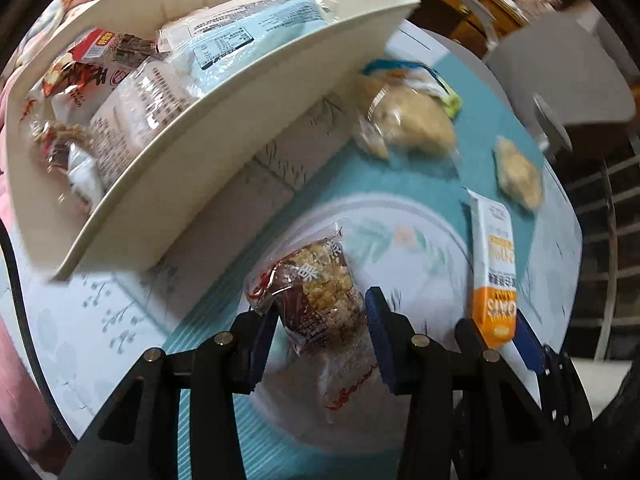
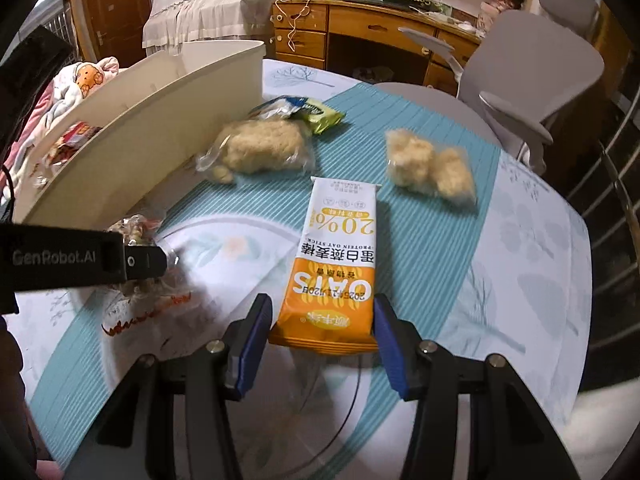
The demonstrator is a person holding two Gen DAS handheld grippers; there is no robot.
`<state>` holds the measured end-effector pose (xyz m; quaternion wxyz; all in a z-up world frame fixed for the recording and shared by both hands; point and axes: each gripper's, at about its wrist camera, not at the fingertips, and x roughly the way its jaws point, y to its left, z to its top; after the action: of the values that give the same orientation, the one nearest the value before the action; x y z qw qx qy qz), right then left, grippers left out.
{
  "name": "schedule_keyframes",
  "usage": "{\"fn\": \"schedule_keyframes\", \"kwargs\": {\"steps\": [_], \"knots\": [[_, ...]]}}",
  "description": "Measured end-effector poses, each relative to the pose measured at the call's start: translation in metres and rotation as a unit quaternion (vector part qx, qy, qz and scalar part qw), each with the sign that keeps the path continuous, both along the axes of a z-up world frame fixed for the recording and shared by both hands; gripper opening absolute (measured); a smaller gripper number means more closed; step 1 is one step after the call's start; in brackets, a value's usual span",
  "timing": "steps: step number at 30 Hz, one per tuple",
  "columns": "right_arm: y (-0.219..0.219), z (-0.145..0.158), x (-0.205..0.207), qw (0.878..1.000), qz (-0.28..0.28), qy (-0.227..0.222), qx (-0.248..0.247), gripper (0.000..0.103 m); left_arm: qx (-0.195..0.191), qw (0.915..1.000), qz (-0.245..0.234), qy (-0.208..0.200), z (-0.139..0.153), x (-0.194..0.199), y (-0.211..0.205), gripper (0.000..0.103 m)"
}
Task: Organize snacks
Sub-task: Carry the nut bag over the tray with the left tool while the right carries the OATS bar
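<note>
On the table: a round top under a teal striped cloth (image 2: 432, 216), with snacks scattered over it and a cream bin (image 1: 224, 120) standing at about ten o'clock.
Left gripper (image 1: 322, 336): fingers spread wide on either side of a clear rice-cracker packet (image 1: 316, 296); the blue pads sit just beside the wrapper, and I cannot tell whether they touch it.
Rice-cracker packet: lying on the cloth's pale flowered patch, straight ahead at twelve o'clock from the left gripper, just outside the bin's near wall.
Right gripper (image 2: 320, 340): fingers wide apart, flanking the orange end of an oat bar packet (image 2: 340, 256); the right pad looks against the packet's edge, the left pad stands a little clear.
Oat bar packet: flat on the cloth, its white end pointing away toward twelve o'clock.
Bin: already holds several wrapped snacks, among them a light blue packet (image 1: 256, 36) and a red packet (image 1: 92, 64).
Beyond the oat bar: a bag of pale puffed snacks (image 2: 260, 148) at eleven o'clock, close to the bin, and a smaller such bag (image 2: 430, 168) at one o'clock, well apart from it.
Behind the larger bag: a green packet (image 2: 322, 116), touching it.
Past the table: a grey chair (image 2: 532, 80) and a wooden desk (image 2: 360, 32).
</note>
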<state>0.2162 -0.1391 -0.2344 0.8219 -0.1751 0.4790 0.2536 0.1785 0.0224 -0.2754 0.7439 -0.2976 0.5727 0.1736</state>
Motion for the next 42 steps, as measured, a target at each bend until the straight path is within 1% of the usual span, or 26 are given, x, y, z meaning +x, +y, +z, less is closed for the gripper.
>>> {"fn": "schedule_keyframes", "kwargs": {"steps": [2,6,9,14,18,22,28,31,35,40,42], "knots": [[-0.004,0.004,-0.012,1.000,-0.006,0.004,0.002,0.051,-0.006,0.9999,-0.015,-0.002,0.007,-0.014,-0.003,0.043],[-0.013,0.013,-0.036,0.999,-0.031,0.027,0.021,0.051,-0.011,0.9993,-0.032,-0.012,0.025,-0.036,-0.001,0.043],[-0.017,0.019,-0.056,0.998,-0.043,0.039,0.033,0.051,-0.005,0.9988,-0.043,-0.024,0.044,-0.052,-0.001,0.043],[-0.021,0.032,-0.084,0.996,-0.062,0.045,0.049,0.051,0.012,0.9969,-0.064,-0.044,0.075,-0.081,0.008,0.043],[-0.024,0.045,-0.098,0.993,-0.080,0.044,0.073,0.051,0.014,0.9932,-0.095,-0.066,0.104,-0.100,0.019,0.043],[-0.021,0.054,-0.109,0.991,-0.087,0.039,0.093,0.051,0.017,0.9855,-0.128,-0.111,0.127,-0.113,0.026,0.043],[-0.007,0.071,-0.119,0.992,-0.075,0.016,0.104,0.051,0.011,0.9738,-0.166,-0.155,0.148,-0.124,0.041,0.043],[0.003,0.078,-0.123,0.991,-0.077,0.002,0.107,0.051,0.009,0.9690,-0.183,-0.166,0.155,-0.125,0.053,0.043],[0.024,0.086,-0.128,0.990,-0.092,-0.015,0.109,0.051,0.001,0.9595,-0.212,-0.186,0.163,-0.124,0.073,0.043],[0.061,0.097,-0.133,0.986,-0.122,-0.027,0.114,0.051,-0.005,0.9503,-0.248,-0.188,0.172,-0.115,0.112,0.043],[0.078,0.101,-0.134,0.983,-0.133,-0.034,0.118,0.051,-0.006,0.9488,-0.255,-0.187,0.173,-0.109,0.128,0.044]]}}
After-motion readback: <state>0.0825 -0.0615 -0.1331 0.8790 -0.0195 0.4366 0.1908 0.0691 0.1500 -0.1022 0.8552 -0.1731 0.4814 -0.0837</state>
